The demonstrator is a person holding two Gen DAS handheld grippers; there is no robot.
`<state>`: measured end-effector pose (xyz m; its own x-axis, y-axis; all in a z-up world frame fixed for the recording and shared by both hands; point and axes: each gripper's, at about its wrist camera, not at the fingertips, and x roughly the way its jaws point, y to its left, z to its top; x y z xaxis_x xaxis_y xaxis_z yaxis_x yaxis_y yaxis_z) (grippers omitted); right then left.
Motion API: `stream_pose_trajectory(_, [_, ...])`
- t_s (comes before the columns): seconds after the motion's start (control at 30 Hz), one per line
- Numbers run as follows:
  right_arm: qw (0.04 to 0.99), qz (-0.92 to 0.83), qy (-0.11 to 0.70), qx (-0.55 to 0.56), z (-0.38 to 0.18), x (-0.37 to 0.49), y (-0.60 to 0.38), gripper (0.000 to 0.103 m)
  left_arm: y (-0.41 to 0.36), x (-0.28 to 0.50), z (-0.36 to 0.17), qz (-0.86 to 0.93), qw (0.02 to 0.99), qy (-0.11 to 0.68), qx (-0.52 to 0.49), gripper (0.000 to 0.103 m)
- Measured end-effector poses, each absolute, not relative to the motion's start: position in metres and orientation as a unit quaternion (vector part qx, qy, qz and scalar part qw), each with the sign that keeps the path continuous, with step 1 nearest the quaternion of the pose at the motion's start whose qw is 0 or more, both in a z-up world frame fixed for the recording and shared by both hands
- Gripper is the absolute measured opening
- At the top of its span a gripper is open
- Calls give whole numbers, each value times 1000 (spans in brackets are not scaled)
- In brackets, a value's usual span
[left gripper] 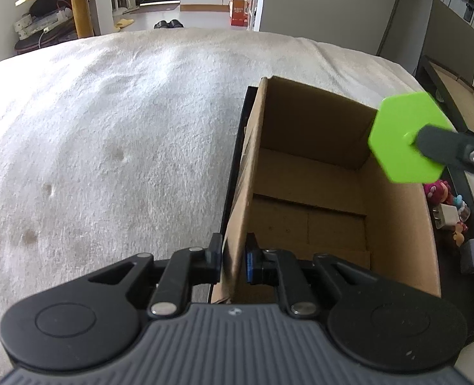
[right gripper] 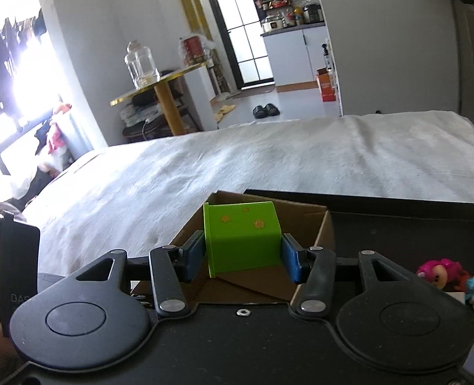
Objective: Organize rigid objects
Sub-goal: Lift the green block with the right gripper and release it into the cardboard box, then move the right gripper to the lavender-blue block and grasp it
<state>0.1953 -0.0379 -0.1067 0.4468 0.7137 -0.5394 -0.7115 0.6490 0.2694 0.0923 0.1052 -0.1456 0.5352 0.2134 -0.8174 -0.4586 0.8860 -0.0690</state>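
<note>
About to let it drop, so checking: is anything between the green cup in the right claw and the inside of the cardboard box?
Nothing visible. The green cup hangs at the cardboard box's open top, and the box floor below looks bare.

Daylight is flooding in from a blown-out window (right gripper: 22,102) at left of the right wrist view; fisheye distortion is curving both frames' edges, corners darkening.

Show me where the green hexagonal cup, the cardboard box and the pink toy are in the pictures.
green hexagonal cup (right gripper: 241,240): right wrist view, its flat side between the pads.
cardboard box (left gripper: 397,224): left wrist view, inner face of its right wall.
pink toy (right gripper: 437,269): right wrist view, its head.
</note>
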Motion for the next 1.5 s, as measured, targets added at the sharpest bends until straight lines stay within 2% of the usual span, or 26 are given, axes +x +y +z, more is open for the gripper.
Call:
stream_pose_trajectory(0.23, [839,409,356,-35,-122,192,-20,50,102,93,-145,189,865,443,-137,14])
stream_pose_trajectory(0.4, [845,404,348,-38,-121,189,-17,52,104,94,-145,190,863,446,-143,14])
stream_pose_trajectory(0.63, [847,394,355,-34,-118,193,-30,56,96,98,-145,205,857,458,-117,26])
stream_pose_trajectory(0.93, [858,373,353,-6,-108,196,-67,66,92,100,-147,218,848,472,-103,26])
stream_pose_trajectory(1.17, [865,351,357,4,-109,201,-98,67,91,102,-141,222,842,480,-106,27])
stream_pose_trajectory(1.27, [867,343,362,7,-112,203,-111,68,89,101,-135,234,842,476,-97,46])
stream_pose_trajectory(1.33, [866,337,369,11,-116,205,-119,68,87,101,-129,233,846,471,-92,63])
stream_pose_trajectory(1.4, [865,330,377,15,-121,206,-128,68,84,101,-123,237,849,465,-85,73])
stream_pose_trajectory(1.5, [867,317,385,15,-127,208,-139,69,79,102,-116,238,851,461,-80,76])
